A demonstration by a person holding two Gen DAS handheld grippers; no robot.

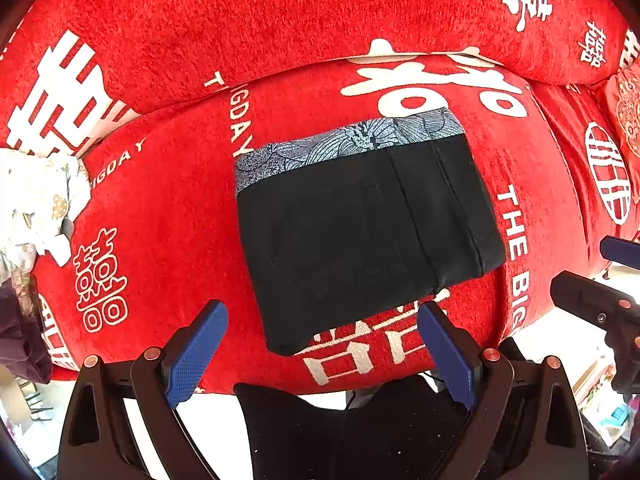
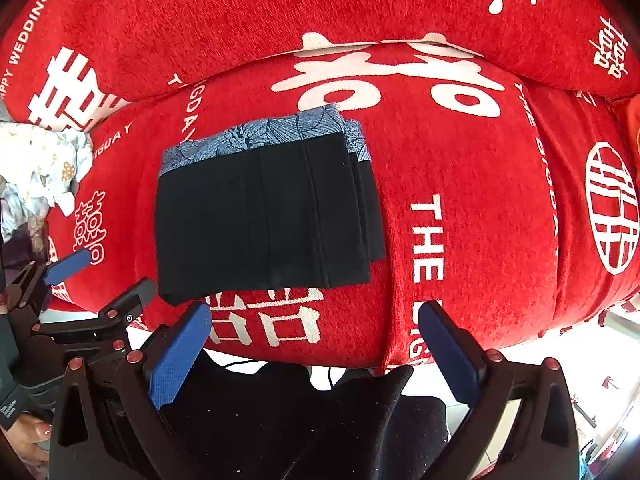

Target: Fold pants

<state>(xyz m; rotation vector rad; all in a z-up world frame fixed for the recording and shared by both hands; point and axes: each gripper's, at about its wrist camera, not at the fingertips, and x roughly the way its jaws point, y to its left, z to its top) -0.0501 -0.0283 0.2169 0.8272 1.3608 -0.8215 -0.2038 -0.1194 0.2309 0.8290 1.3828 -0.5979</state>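
Item: black fabric pants with a blue-grey patterned waistband [image 1: 360, 224], folded into a compact rectangle, lying flat on the red chenille sofa cushion with white lettering [image 1: 168, 208]; folding looks complete, so I judge only a squaring-up or withdrawal remains. My left gripper [image 1: 324, 354] and right gripper [image 2: 316, 354] hang just short of the near edge, jaws wide apart, holding and touching nothing.

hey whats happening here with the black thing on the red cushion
A person holding a gripper in each hand is folding pants. The black pants, with a blue patterned band along the far edge, lie folded into a compact rectangle on the red cushion. The left gripper and the right gripper are both open, holding nothing, just short of the near edge. The fold looks done or nearly so.
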